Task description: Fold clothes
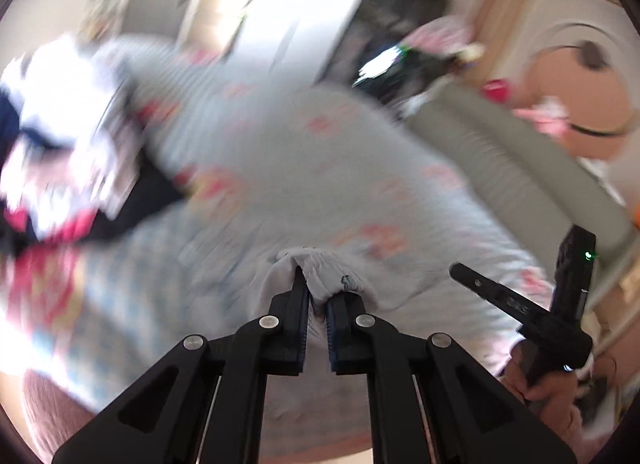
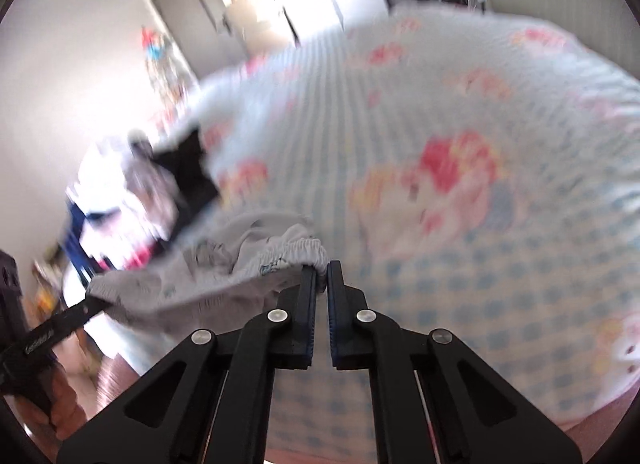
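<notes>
A small pale grey garment (image 2: 224,276) with a gathered elastic edge hangs stretched between my two grippers above the bed. My right gripper (image 2: 321,270) is shut on its elastic hem at one end. At the other end, my left gripper (image 1: 316,288) is shut on a bunched white fold of the same garment (image 1: 320,276). In the left wrist view the right gripper's black finger (image 1: 492,292) shows at the right, held by a hand. In the right wrist view the left gripper's black finger (image 2: 64,324) shows at the lower left, touching the cloth's far end.
A bed with a pale blue checked, flower-printed cover (image 2: 460,168) fills both views. A pile of mixed clothes (image 1: 52,136) lies at the left, with a dark garment (image 2: 192,172) beside it. A grey headboard (image 1: 512,168), wardrobe doors and a bright window stand beyond.
</notes>
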Available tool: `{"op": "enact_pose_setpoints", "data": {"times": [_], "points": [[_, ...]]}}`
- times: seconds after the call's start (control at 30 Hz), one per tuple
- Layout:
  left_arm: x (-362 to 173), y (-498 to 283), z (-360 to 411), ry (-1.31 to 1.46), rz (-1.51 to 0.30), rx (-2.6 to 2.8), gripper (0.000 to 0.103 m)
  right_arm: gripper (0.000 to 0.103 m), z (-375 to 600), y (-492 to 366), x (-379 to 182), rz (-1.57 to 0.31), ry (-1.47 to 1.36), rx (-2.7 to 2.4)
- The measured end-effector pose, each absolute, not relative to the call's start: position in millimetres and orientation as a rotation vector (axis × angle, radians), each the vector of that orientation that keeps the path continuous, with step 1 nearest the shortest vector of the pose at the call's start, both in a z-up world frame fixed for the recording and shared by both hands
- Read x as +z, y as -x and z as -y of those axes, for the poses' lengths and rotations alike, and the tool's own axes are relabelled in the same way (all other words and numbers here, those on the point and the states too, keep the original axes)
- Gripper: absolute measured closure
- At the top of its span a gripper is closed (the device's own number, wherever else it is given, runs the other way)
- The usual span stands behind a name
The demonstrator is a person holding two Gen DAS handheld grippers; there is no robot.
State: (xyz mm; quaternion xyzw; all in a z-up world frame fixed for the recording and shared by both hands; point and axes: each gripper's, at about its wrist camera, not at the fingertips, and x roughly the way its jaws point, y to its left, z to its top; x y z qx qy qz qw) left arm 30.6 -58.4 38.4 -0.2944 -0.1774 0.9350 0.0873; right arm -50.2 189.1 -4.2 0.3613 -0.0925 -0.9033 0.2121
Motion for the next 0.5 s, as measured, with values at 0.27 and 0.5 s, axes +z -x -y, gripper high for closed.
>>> {"op": "enact_pose_setpoints", "data": {"times": [0.27,0.5], "points": [[25,1,35,1.028,0.511,2.752,0.095,0.099,-217,55,30,0.165,-0.959,-2.566],[16,-4,38,1.071,0.523,2.77,0.095,0.083,-176,53,-77,0.092,-1.345,-2.169]]}}
